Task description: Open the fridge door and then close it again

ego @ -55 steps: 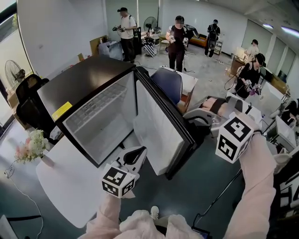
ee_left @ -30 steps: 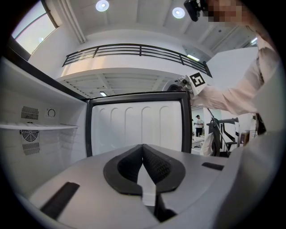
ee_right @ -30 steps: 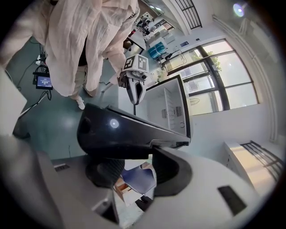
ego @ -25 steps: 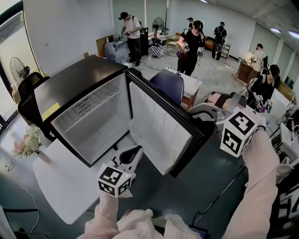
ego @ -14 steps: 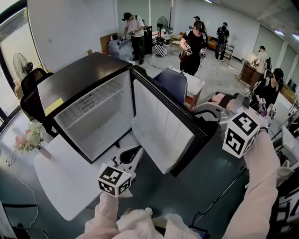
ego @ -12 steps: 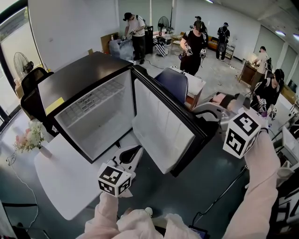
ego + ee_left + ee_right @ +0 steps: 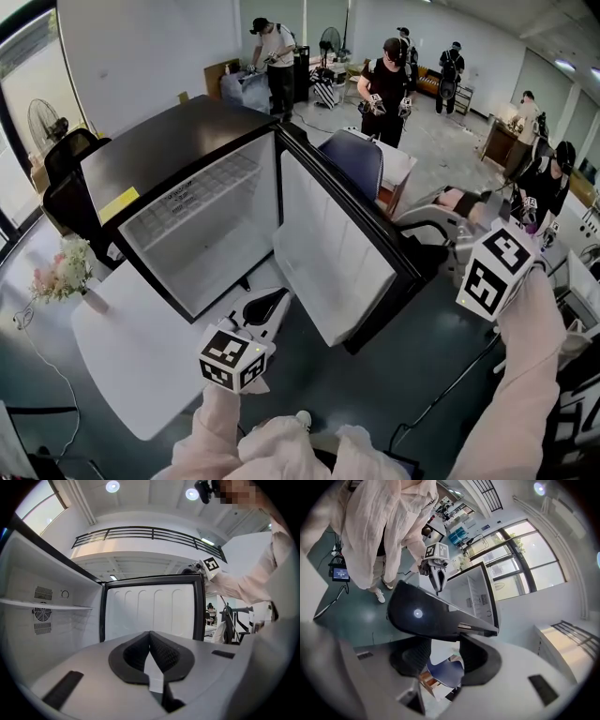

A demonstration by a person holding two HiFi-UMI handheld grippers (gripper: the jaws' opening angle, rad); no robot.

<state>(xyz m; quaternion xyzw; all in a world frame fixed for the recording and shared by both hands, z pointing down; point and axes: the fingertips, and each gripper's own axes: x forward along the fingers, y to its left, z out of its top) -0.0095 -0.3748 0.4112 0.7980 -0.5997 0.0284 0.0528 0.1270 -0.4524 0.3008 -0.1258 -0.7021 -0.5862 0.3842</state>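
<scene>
A black fridge (image 7: 178,150) stands on a white table (image 7: 131,347) with its door (image 7: 337,253) swung wide, the white liner facing me and the inside bare. My left gripper (image 7: 272,302) is shut on nothing, low in front of the opening; in the left gripper view it (image 7: 151,641) points at the door's liner (image 7: 150,613). My right gripper (image 7: 439,246) is behind the door's free edge. In the right gripper view its jaws (image 7: 440,651) stand open just under the door's black outer face (image 7: 436,616); contact is unclear.
A blue chair (image 7: 354,159) stands right behind the door. A black office chair (image 7: 66,159) is at the left and flowers (image 7: 61,272) at the table's left end. Several people (image 7: 389,80) work at the back. A cable (image 7: 450,394) runs over the floor.
My right gripper has drifted a little to the right beside the door's free edge. The door stays wide open and the left gripper has barely moved.
</scene>
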